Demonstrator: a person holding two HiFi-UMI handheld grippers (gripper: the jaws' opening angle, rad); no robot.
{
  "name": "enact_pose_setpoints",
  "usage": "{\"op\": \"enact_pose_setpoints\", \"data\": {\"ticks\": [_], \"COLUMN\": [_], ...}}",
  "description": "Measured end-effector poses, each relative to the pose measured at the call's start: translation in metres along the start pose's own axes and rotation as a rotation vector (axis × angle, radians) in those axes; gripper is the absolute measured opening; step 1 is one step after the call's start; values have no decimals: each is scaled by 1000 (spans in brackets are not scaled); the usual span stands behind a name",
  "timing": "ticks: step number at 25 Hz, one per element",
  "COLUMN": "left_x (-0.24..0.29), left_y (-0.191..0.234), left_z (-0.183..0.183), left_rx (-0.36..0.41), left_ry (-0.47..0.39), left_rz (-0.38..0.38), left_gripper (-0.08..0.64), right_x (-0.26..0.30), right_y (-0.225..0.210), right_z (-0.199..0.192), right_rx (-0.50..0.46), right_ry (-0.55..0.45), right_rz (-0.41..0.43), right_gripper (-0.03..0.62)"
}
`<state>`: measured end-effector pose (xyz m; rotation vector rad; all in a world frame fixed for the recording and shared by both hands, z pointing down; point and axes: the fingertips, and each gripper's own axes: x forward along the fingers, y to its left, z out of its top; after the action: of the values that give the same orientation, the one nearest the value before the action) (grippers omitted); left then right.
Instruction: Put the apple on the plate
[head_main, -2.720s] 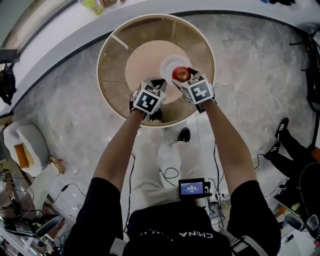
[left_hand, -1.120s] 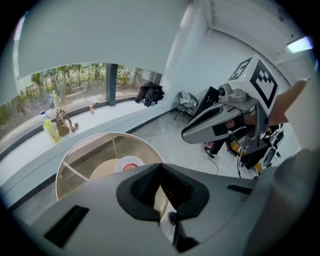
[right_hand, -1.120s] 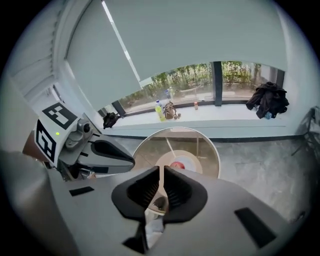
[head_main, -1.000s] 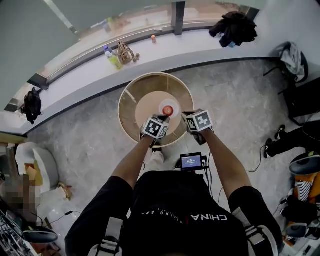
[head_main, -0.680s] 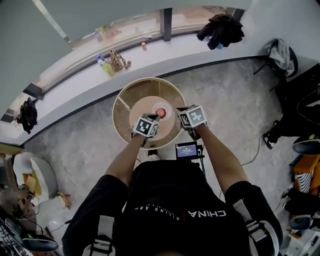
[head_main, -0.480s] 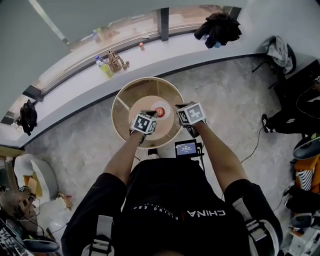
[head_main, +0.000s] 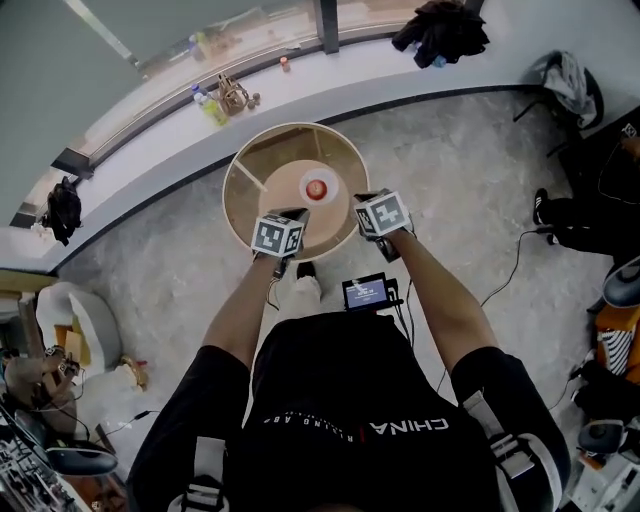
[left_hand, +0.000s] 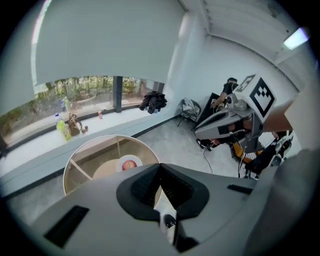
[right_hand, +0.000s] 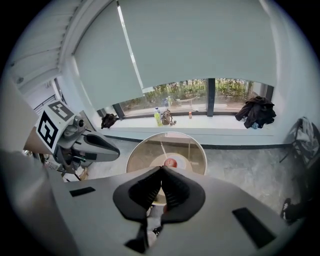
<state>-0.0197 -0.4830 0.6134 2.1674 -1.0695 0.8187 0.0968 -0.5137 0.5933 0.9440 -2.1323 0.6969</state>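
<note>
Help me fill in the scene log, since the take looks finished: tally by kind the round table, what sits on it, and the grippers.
apple: 1
plate: 1
round table: 1
grippers: 2, the left gripper and the right gripper, both with fingers shut on nothing
Total: 5

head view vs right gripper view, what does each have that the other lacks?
Only the head view: the person's torso and arms, and the small screen at the waist. Only the right gripper view: the jaws of the right gripper, shut with nothing between them. Both: the apple sitting on the plate on the round table, the left gripper, the dark jacket on the sill.
</note>
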Motion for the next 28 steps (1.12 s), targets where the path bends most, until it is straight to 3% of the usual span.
{"op": "enact_pose_setpoints", "data": {"ticks": [3, 10, 14, 17, 21, 28], "left_x": [-15, -64, -92, -122, -167, -212], "left_y": [0, -6, -28, -33, -20, -27], "left_z": [-22, -79, -107, -136, -188, -279], "left_rx": [-64, -38, -5, 44, 123, 98], "left_ry": [1, 21, -3, -20, -25, -6], "left_rz": [26, 59, 22, 6, 52, -10], "left_gripper": [18, 18, 18, 18, 18, 18], "right_x": [-6, -28, -49, -57, -63, -82], "right_y": [7, 61, 92, 131, 191, 277], "right_z": [-21, -57, -74, -89, -108, -155], "right_rx": [-3, -12, -12, -2, -6, 14], "right_ry": [12, 3, -8, -12, -30, -64], "right_rz": [6, -4, -43, -70, -105, -142], "right_gripper": [29, 29, 29, 29, 29, 29]}}
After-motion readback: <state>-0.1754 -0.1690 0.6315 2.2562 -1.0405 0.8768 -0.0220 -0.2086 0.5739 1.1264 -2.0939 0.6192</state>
